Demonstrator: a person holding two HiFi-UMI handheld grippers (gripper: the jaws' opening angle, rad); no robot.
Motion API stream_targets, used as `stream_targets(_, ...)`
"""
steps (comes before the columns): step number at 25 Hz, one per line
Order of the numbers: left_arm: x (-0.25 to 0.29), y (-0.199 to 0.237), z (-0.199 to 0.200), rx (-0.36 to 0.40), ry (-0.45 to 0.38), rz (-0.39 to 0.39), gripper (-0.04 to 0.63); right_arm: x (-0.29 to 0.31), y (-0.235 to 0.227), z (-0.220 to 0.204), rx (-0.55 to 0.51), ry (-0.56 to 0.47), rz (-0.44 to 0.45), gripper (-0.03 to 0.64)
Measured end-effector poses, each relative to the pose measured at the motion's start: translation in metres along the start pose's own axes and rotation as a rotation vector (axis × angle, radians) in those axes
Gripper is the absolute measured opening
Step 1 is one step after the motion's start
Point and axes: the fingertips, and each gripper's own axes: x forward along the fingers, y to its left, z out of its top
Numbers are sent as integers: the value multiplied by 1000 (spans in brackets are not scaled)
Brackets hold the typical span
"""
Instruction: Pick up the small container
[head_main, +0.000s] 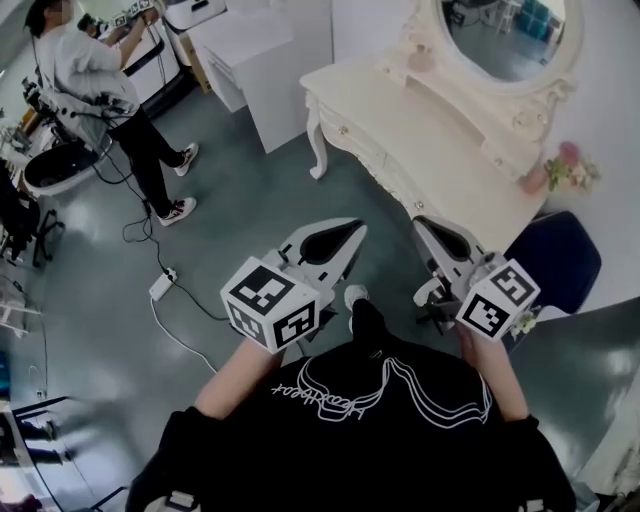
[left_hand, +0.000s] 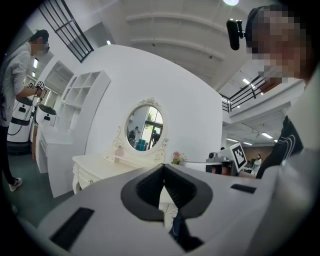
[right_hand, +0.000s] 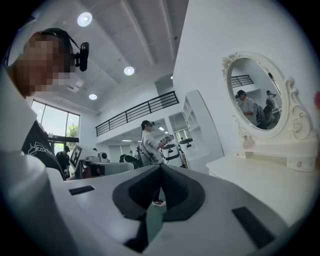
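The left gripper (head_main: 352, 232) has its jaws pressed together with nothing between them; in its own view the dark pads meet in a single seam. The right gripper (head_main: 424, 226) is the same, jaws together and empty. The person holds both low in front of the body, side by side but apart, over the grey floor (head_main: 250, 200). Their tips aim toward the cream dressing table (head_main: 400, 140).

The small container (head_main: 421, 58) is a pinkish item on the far part of the tabletop, just beside the left foot of the oval mirror (head_main: 505, 35). It appears to stand upright with its long axis vertical. It is too small to tell which way any face or opening points. It is well apart from both grippers, with the depth of the table between.

The table's front edge runs on a slant across the head view, with open tabletop between that edge and the container. A pink vase of flowers (head_main: 545, 178) sits at the table's right end, near the edge. A dark blue seat (head_main: 560, 255) stands just beside that end, near the right gripper. To the left lies open floor, then a white cabinet (head_main: 250, 70) and a power strip (head_main: 160, 287) on its cable. Another person (head_main: 100, 80) stands well apart.
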Motion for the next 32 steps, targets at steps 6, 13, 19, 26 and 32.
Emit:
stream_targets(6, 21, 34, 2, 1, 14, 32, 5, 29, -32, 3, 23, -6, 23, 5)
stream_targets(13, 88, 102, 1, -30, 52, 58, 5, 76, -118, 6, 72, 9, 23, 5)
stream_targets(19, 165, 162, 12, -47, 92, 55, 5, 125, -203, 18, 114, 34, 21, 5)
stream_targets(26, 234, 216, 34, -25, 101, 41, 5, 168, -277, 47, 98, 29, 17, 5)
stream_targets(32, 275, 249, 45, -26, 94, 26, 5, 186, -323, 67, 89, -7, -21, 5)
